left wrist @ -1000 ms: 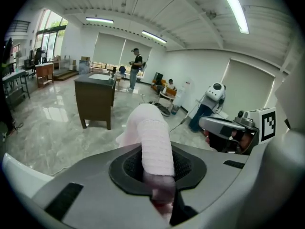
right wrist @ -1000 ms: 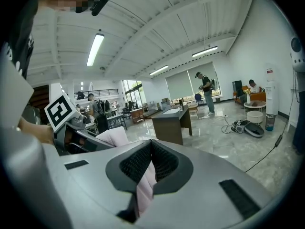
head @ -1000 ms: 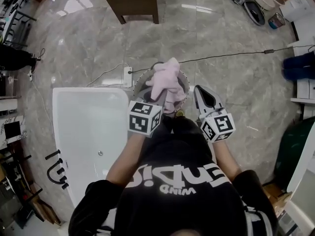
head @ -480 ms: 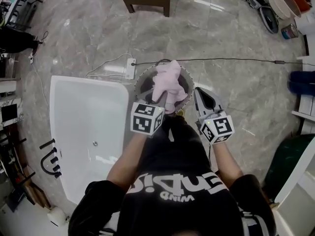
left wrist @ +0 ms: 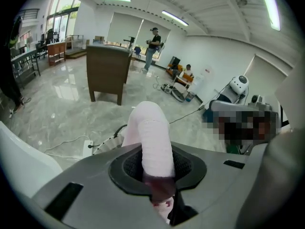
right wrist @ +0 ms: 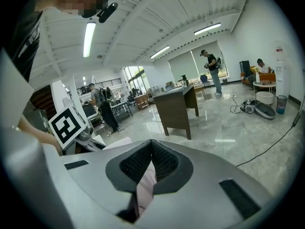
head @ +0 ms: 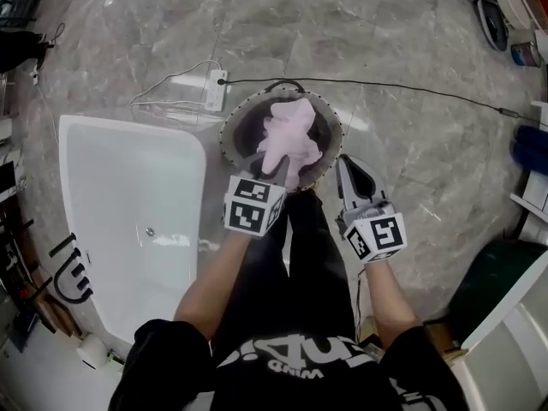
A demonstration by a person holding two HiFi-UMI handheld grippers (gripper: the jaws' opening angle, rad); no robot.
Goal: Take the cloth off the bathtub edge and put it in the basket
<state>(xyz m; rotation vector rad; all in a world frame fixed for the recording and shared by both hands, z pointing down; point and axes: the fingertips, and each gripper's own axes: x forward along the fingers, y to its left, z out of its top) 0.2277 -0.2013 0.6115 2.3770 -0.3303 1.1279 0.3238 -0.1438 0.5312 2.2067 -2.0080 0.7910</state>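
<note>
A pink cloth (head: 289, 131) hangs bunched over and into the round grey basket (head: 229, 131) on the floor beside the white bathtub (head: 128, 187). My left gripper (head: 276, 171) reaches over the basket's near rim and is shut on the cloth. In the left gripper view a fold of the cloth (left wrist: 150, 128) rises from between the jaws of that gripper (left wrist: 157, 173). My right gripper (head: 342, 163) sits just right of the basket with its tips together. In the right gripper view this gripper (right wrist: 151, 144) holds nothing at the tips; a pinkish strip shows in the slot behind them.
A power strip (head: 216, 90) and a black cable (head: 411, 92) lie on the marble floor beyond the basket. A dark green bin (head: 497, 281) stands at the right. A brown desk (left wrist: 107, 70) stands farther off. Black tub fittings (head: 73, 272) sit at the left.
Both grippers have sunk toward the floor. The cloth has gone down with the left gripper, from above the basket into it. The right gripper stays shut beside the basket.
</note>
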